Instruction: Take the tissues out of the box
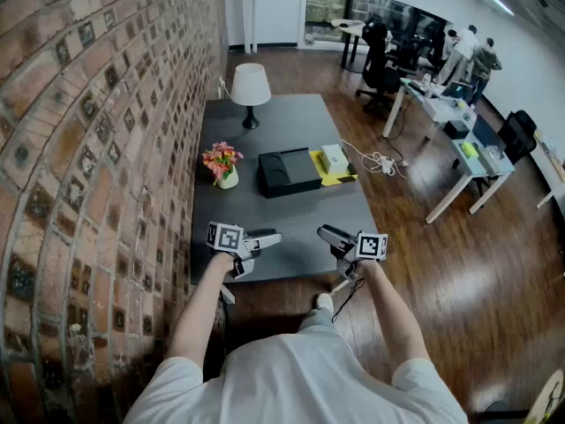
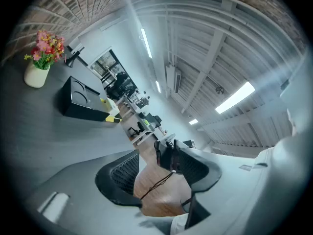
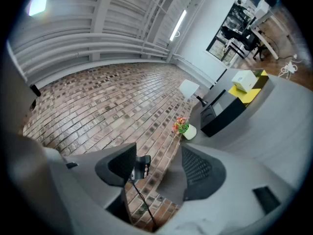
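Note:
The pale tissue box (image 1: 334,158) sits on a yellow sheet near the table's right edge, beside a black case (image 1: 288,171). It also shows in the left gripper view as a small tissue box (image 2: 108,105) and in the right gripper view as a tissue box (image 3: 246,80). No tissue can be made out at this distance. My left gripper (image 1: 274,236) and right gripper (image 1: 323,231) hover over the table's near edge, tips pointing at each other, far from the box. Both are shut and hold nothing. The left gripper (image 2: 156,173) looks out across the room, and the right gripper (image 3: 159,165) faces the brick wall.
A grey table (image 1: 282,126) stands against a brick wall (image 1: 106,131). A white lamp (image 1: 250,87) is at its far end and a flower vase (image 1: 223,164) at its left. White cables (image 1: 381,162) lie on the wooden floor to the right, with desks and people beyond.

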